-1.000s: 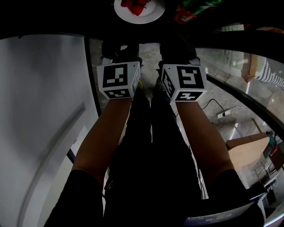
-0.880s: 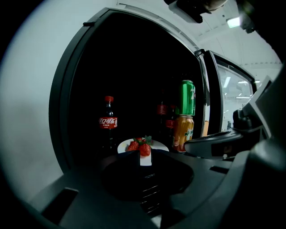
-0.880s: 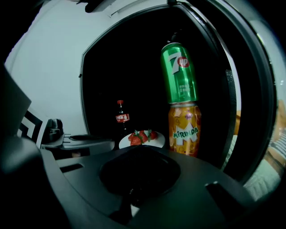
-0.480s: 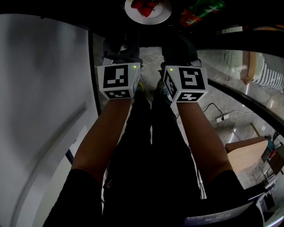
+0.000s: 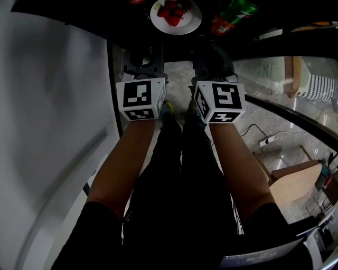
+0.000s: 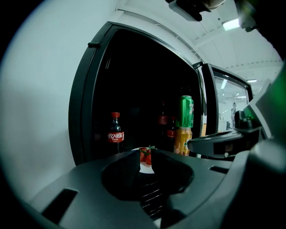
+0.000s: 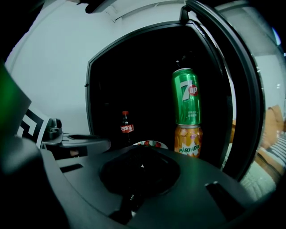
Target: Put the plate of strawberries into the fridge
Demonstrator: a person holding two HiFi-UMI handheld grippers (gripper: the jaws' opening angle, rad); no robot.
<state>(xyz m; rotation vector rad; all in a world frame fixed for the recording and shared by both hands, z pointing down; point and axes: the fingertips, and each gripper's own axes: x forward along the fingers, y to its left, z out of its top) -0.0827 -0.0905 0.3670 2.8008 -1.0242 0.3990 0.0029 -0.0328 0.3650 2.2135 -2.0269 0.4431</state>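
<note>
A white plate [image 5: 176, 16] of red strawberries [image 5: 172, 12] stands on a shelf inside the dark fridge, free of both grippers. Through the narrow gap of my left gripper [image 6: 145, 159] I see the plate [image 6: 146, 168] and the strawberries [image 6: 145, 155] a short way ahead; nothing is between the jaws. My right gripper [image 7: 142, 157] is shut and empty, with the plate [image 7: 150, 144] just beyond it. In the head view both grippers, left [image 5: 141, 58] and right [image 5: 211, 55], hang side by side below the shelf edge.
A cola bottle [image 6: 115, 134] stands left of the plate. To the right a green 7up can [image 7: 187, 96] sits on an orange Mirinda can [image 7: 187, 141]. The open fridge door [image 7: 243, 94] is at the right, a white wall [image 5: 53, 132] at the left, a cardboard box [image 5: 293, 182] on the floor.
The plate and cans have slid further into the head view at the top. Both grippers keep their places side by side.
</note>
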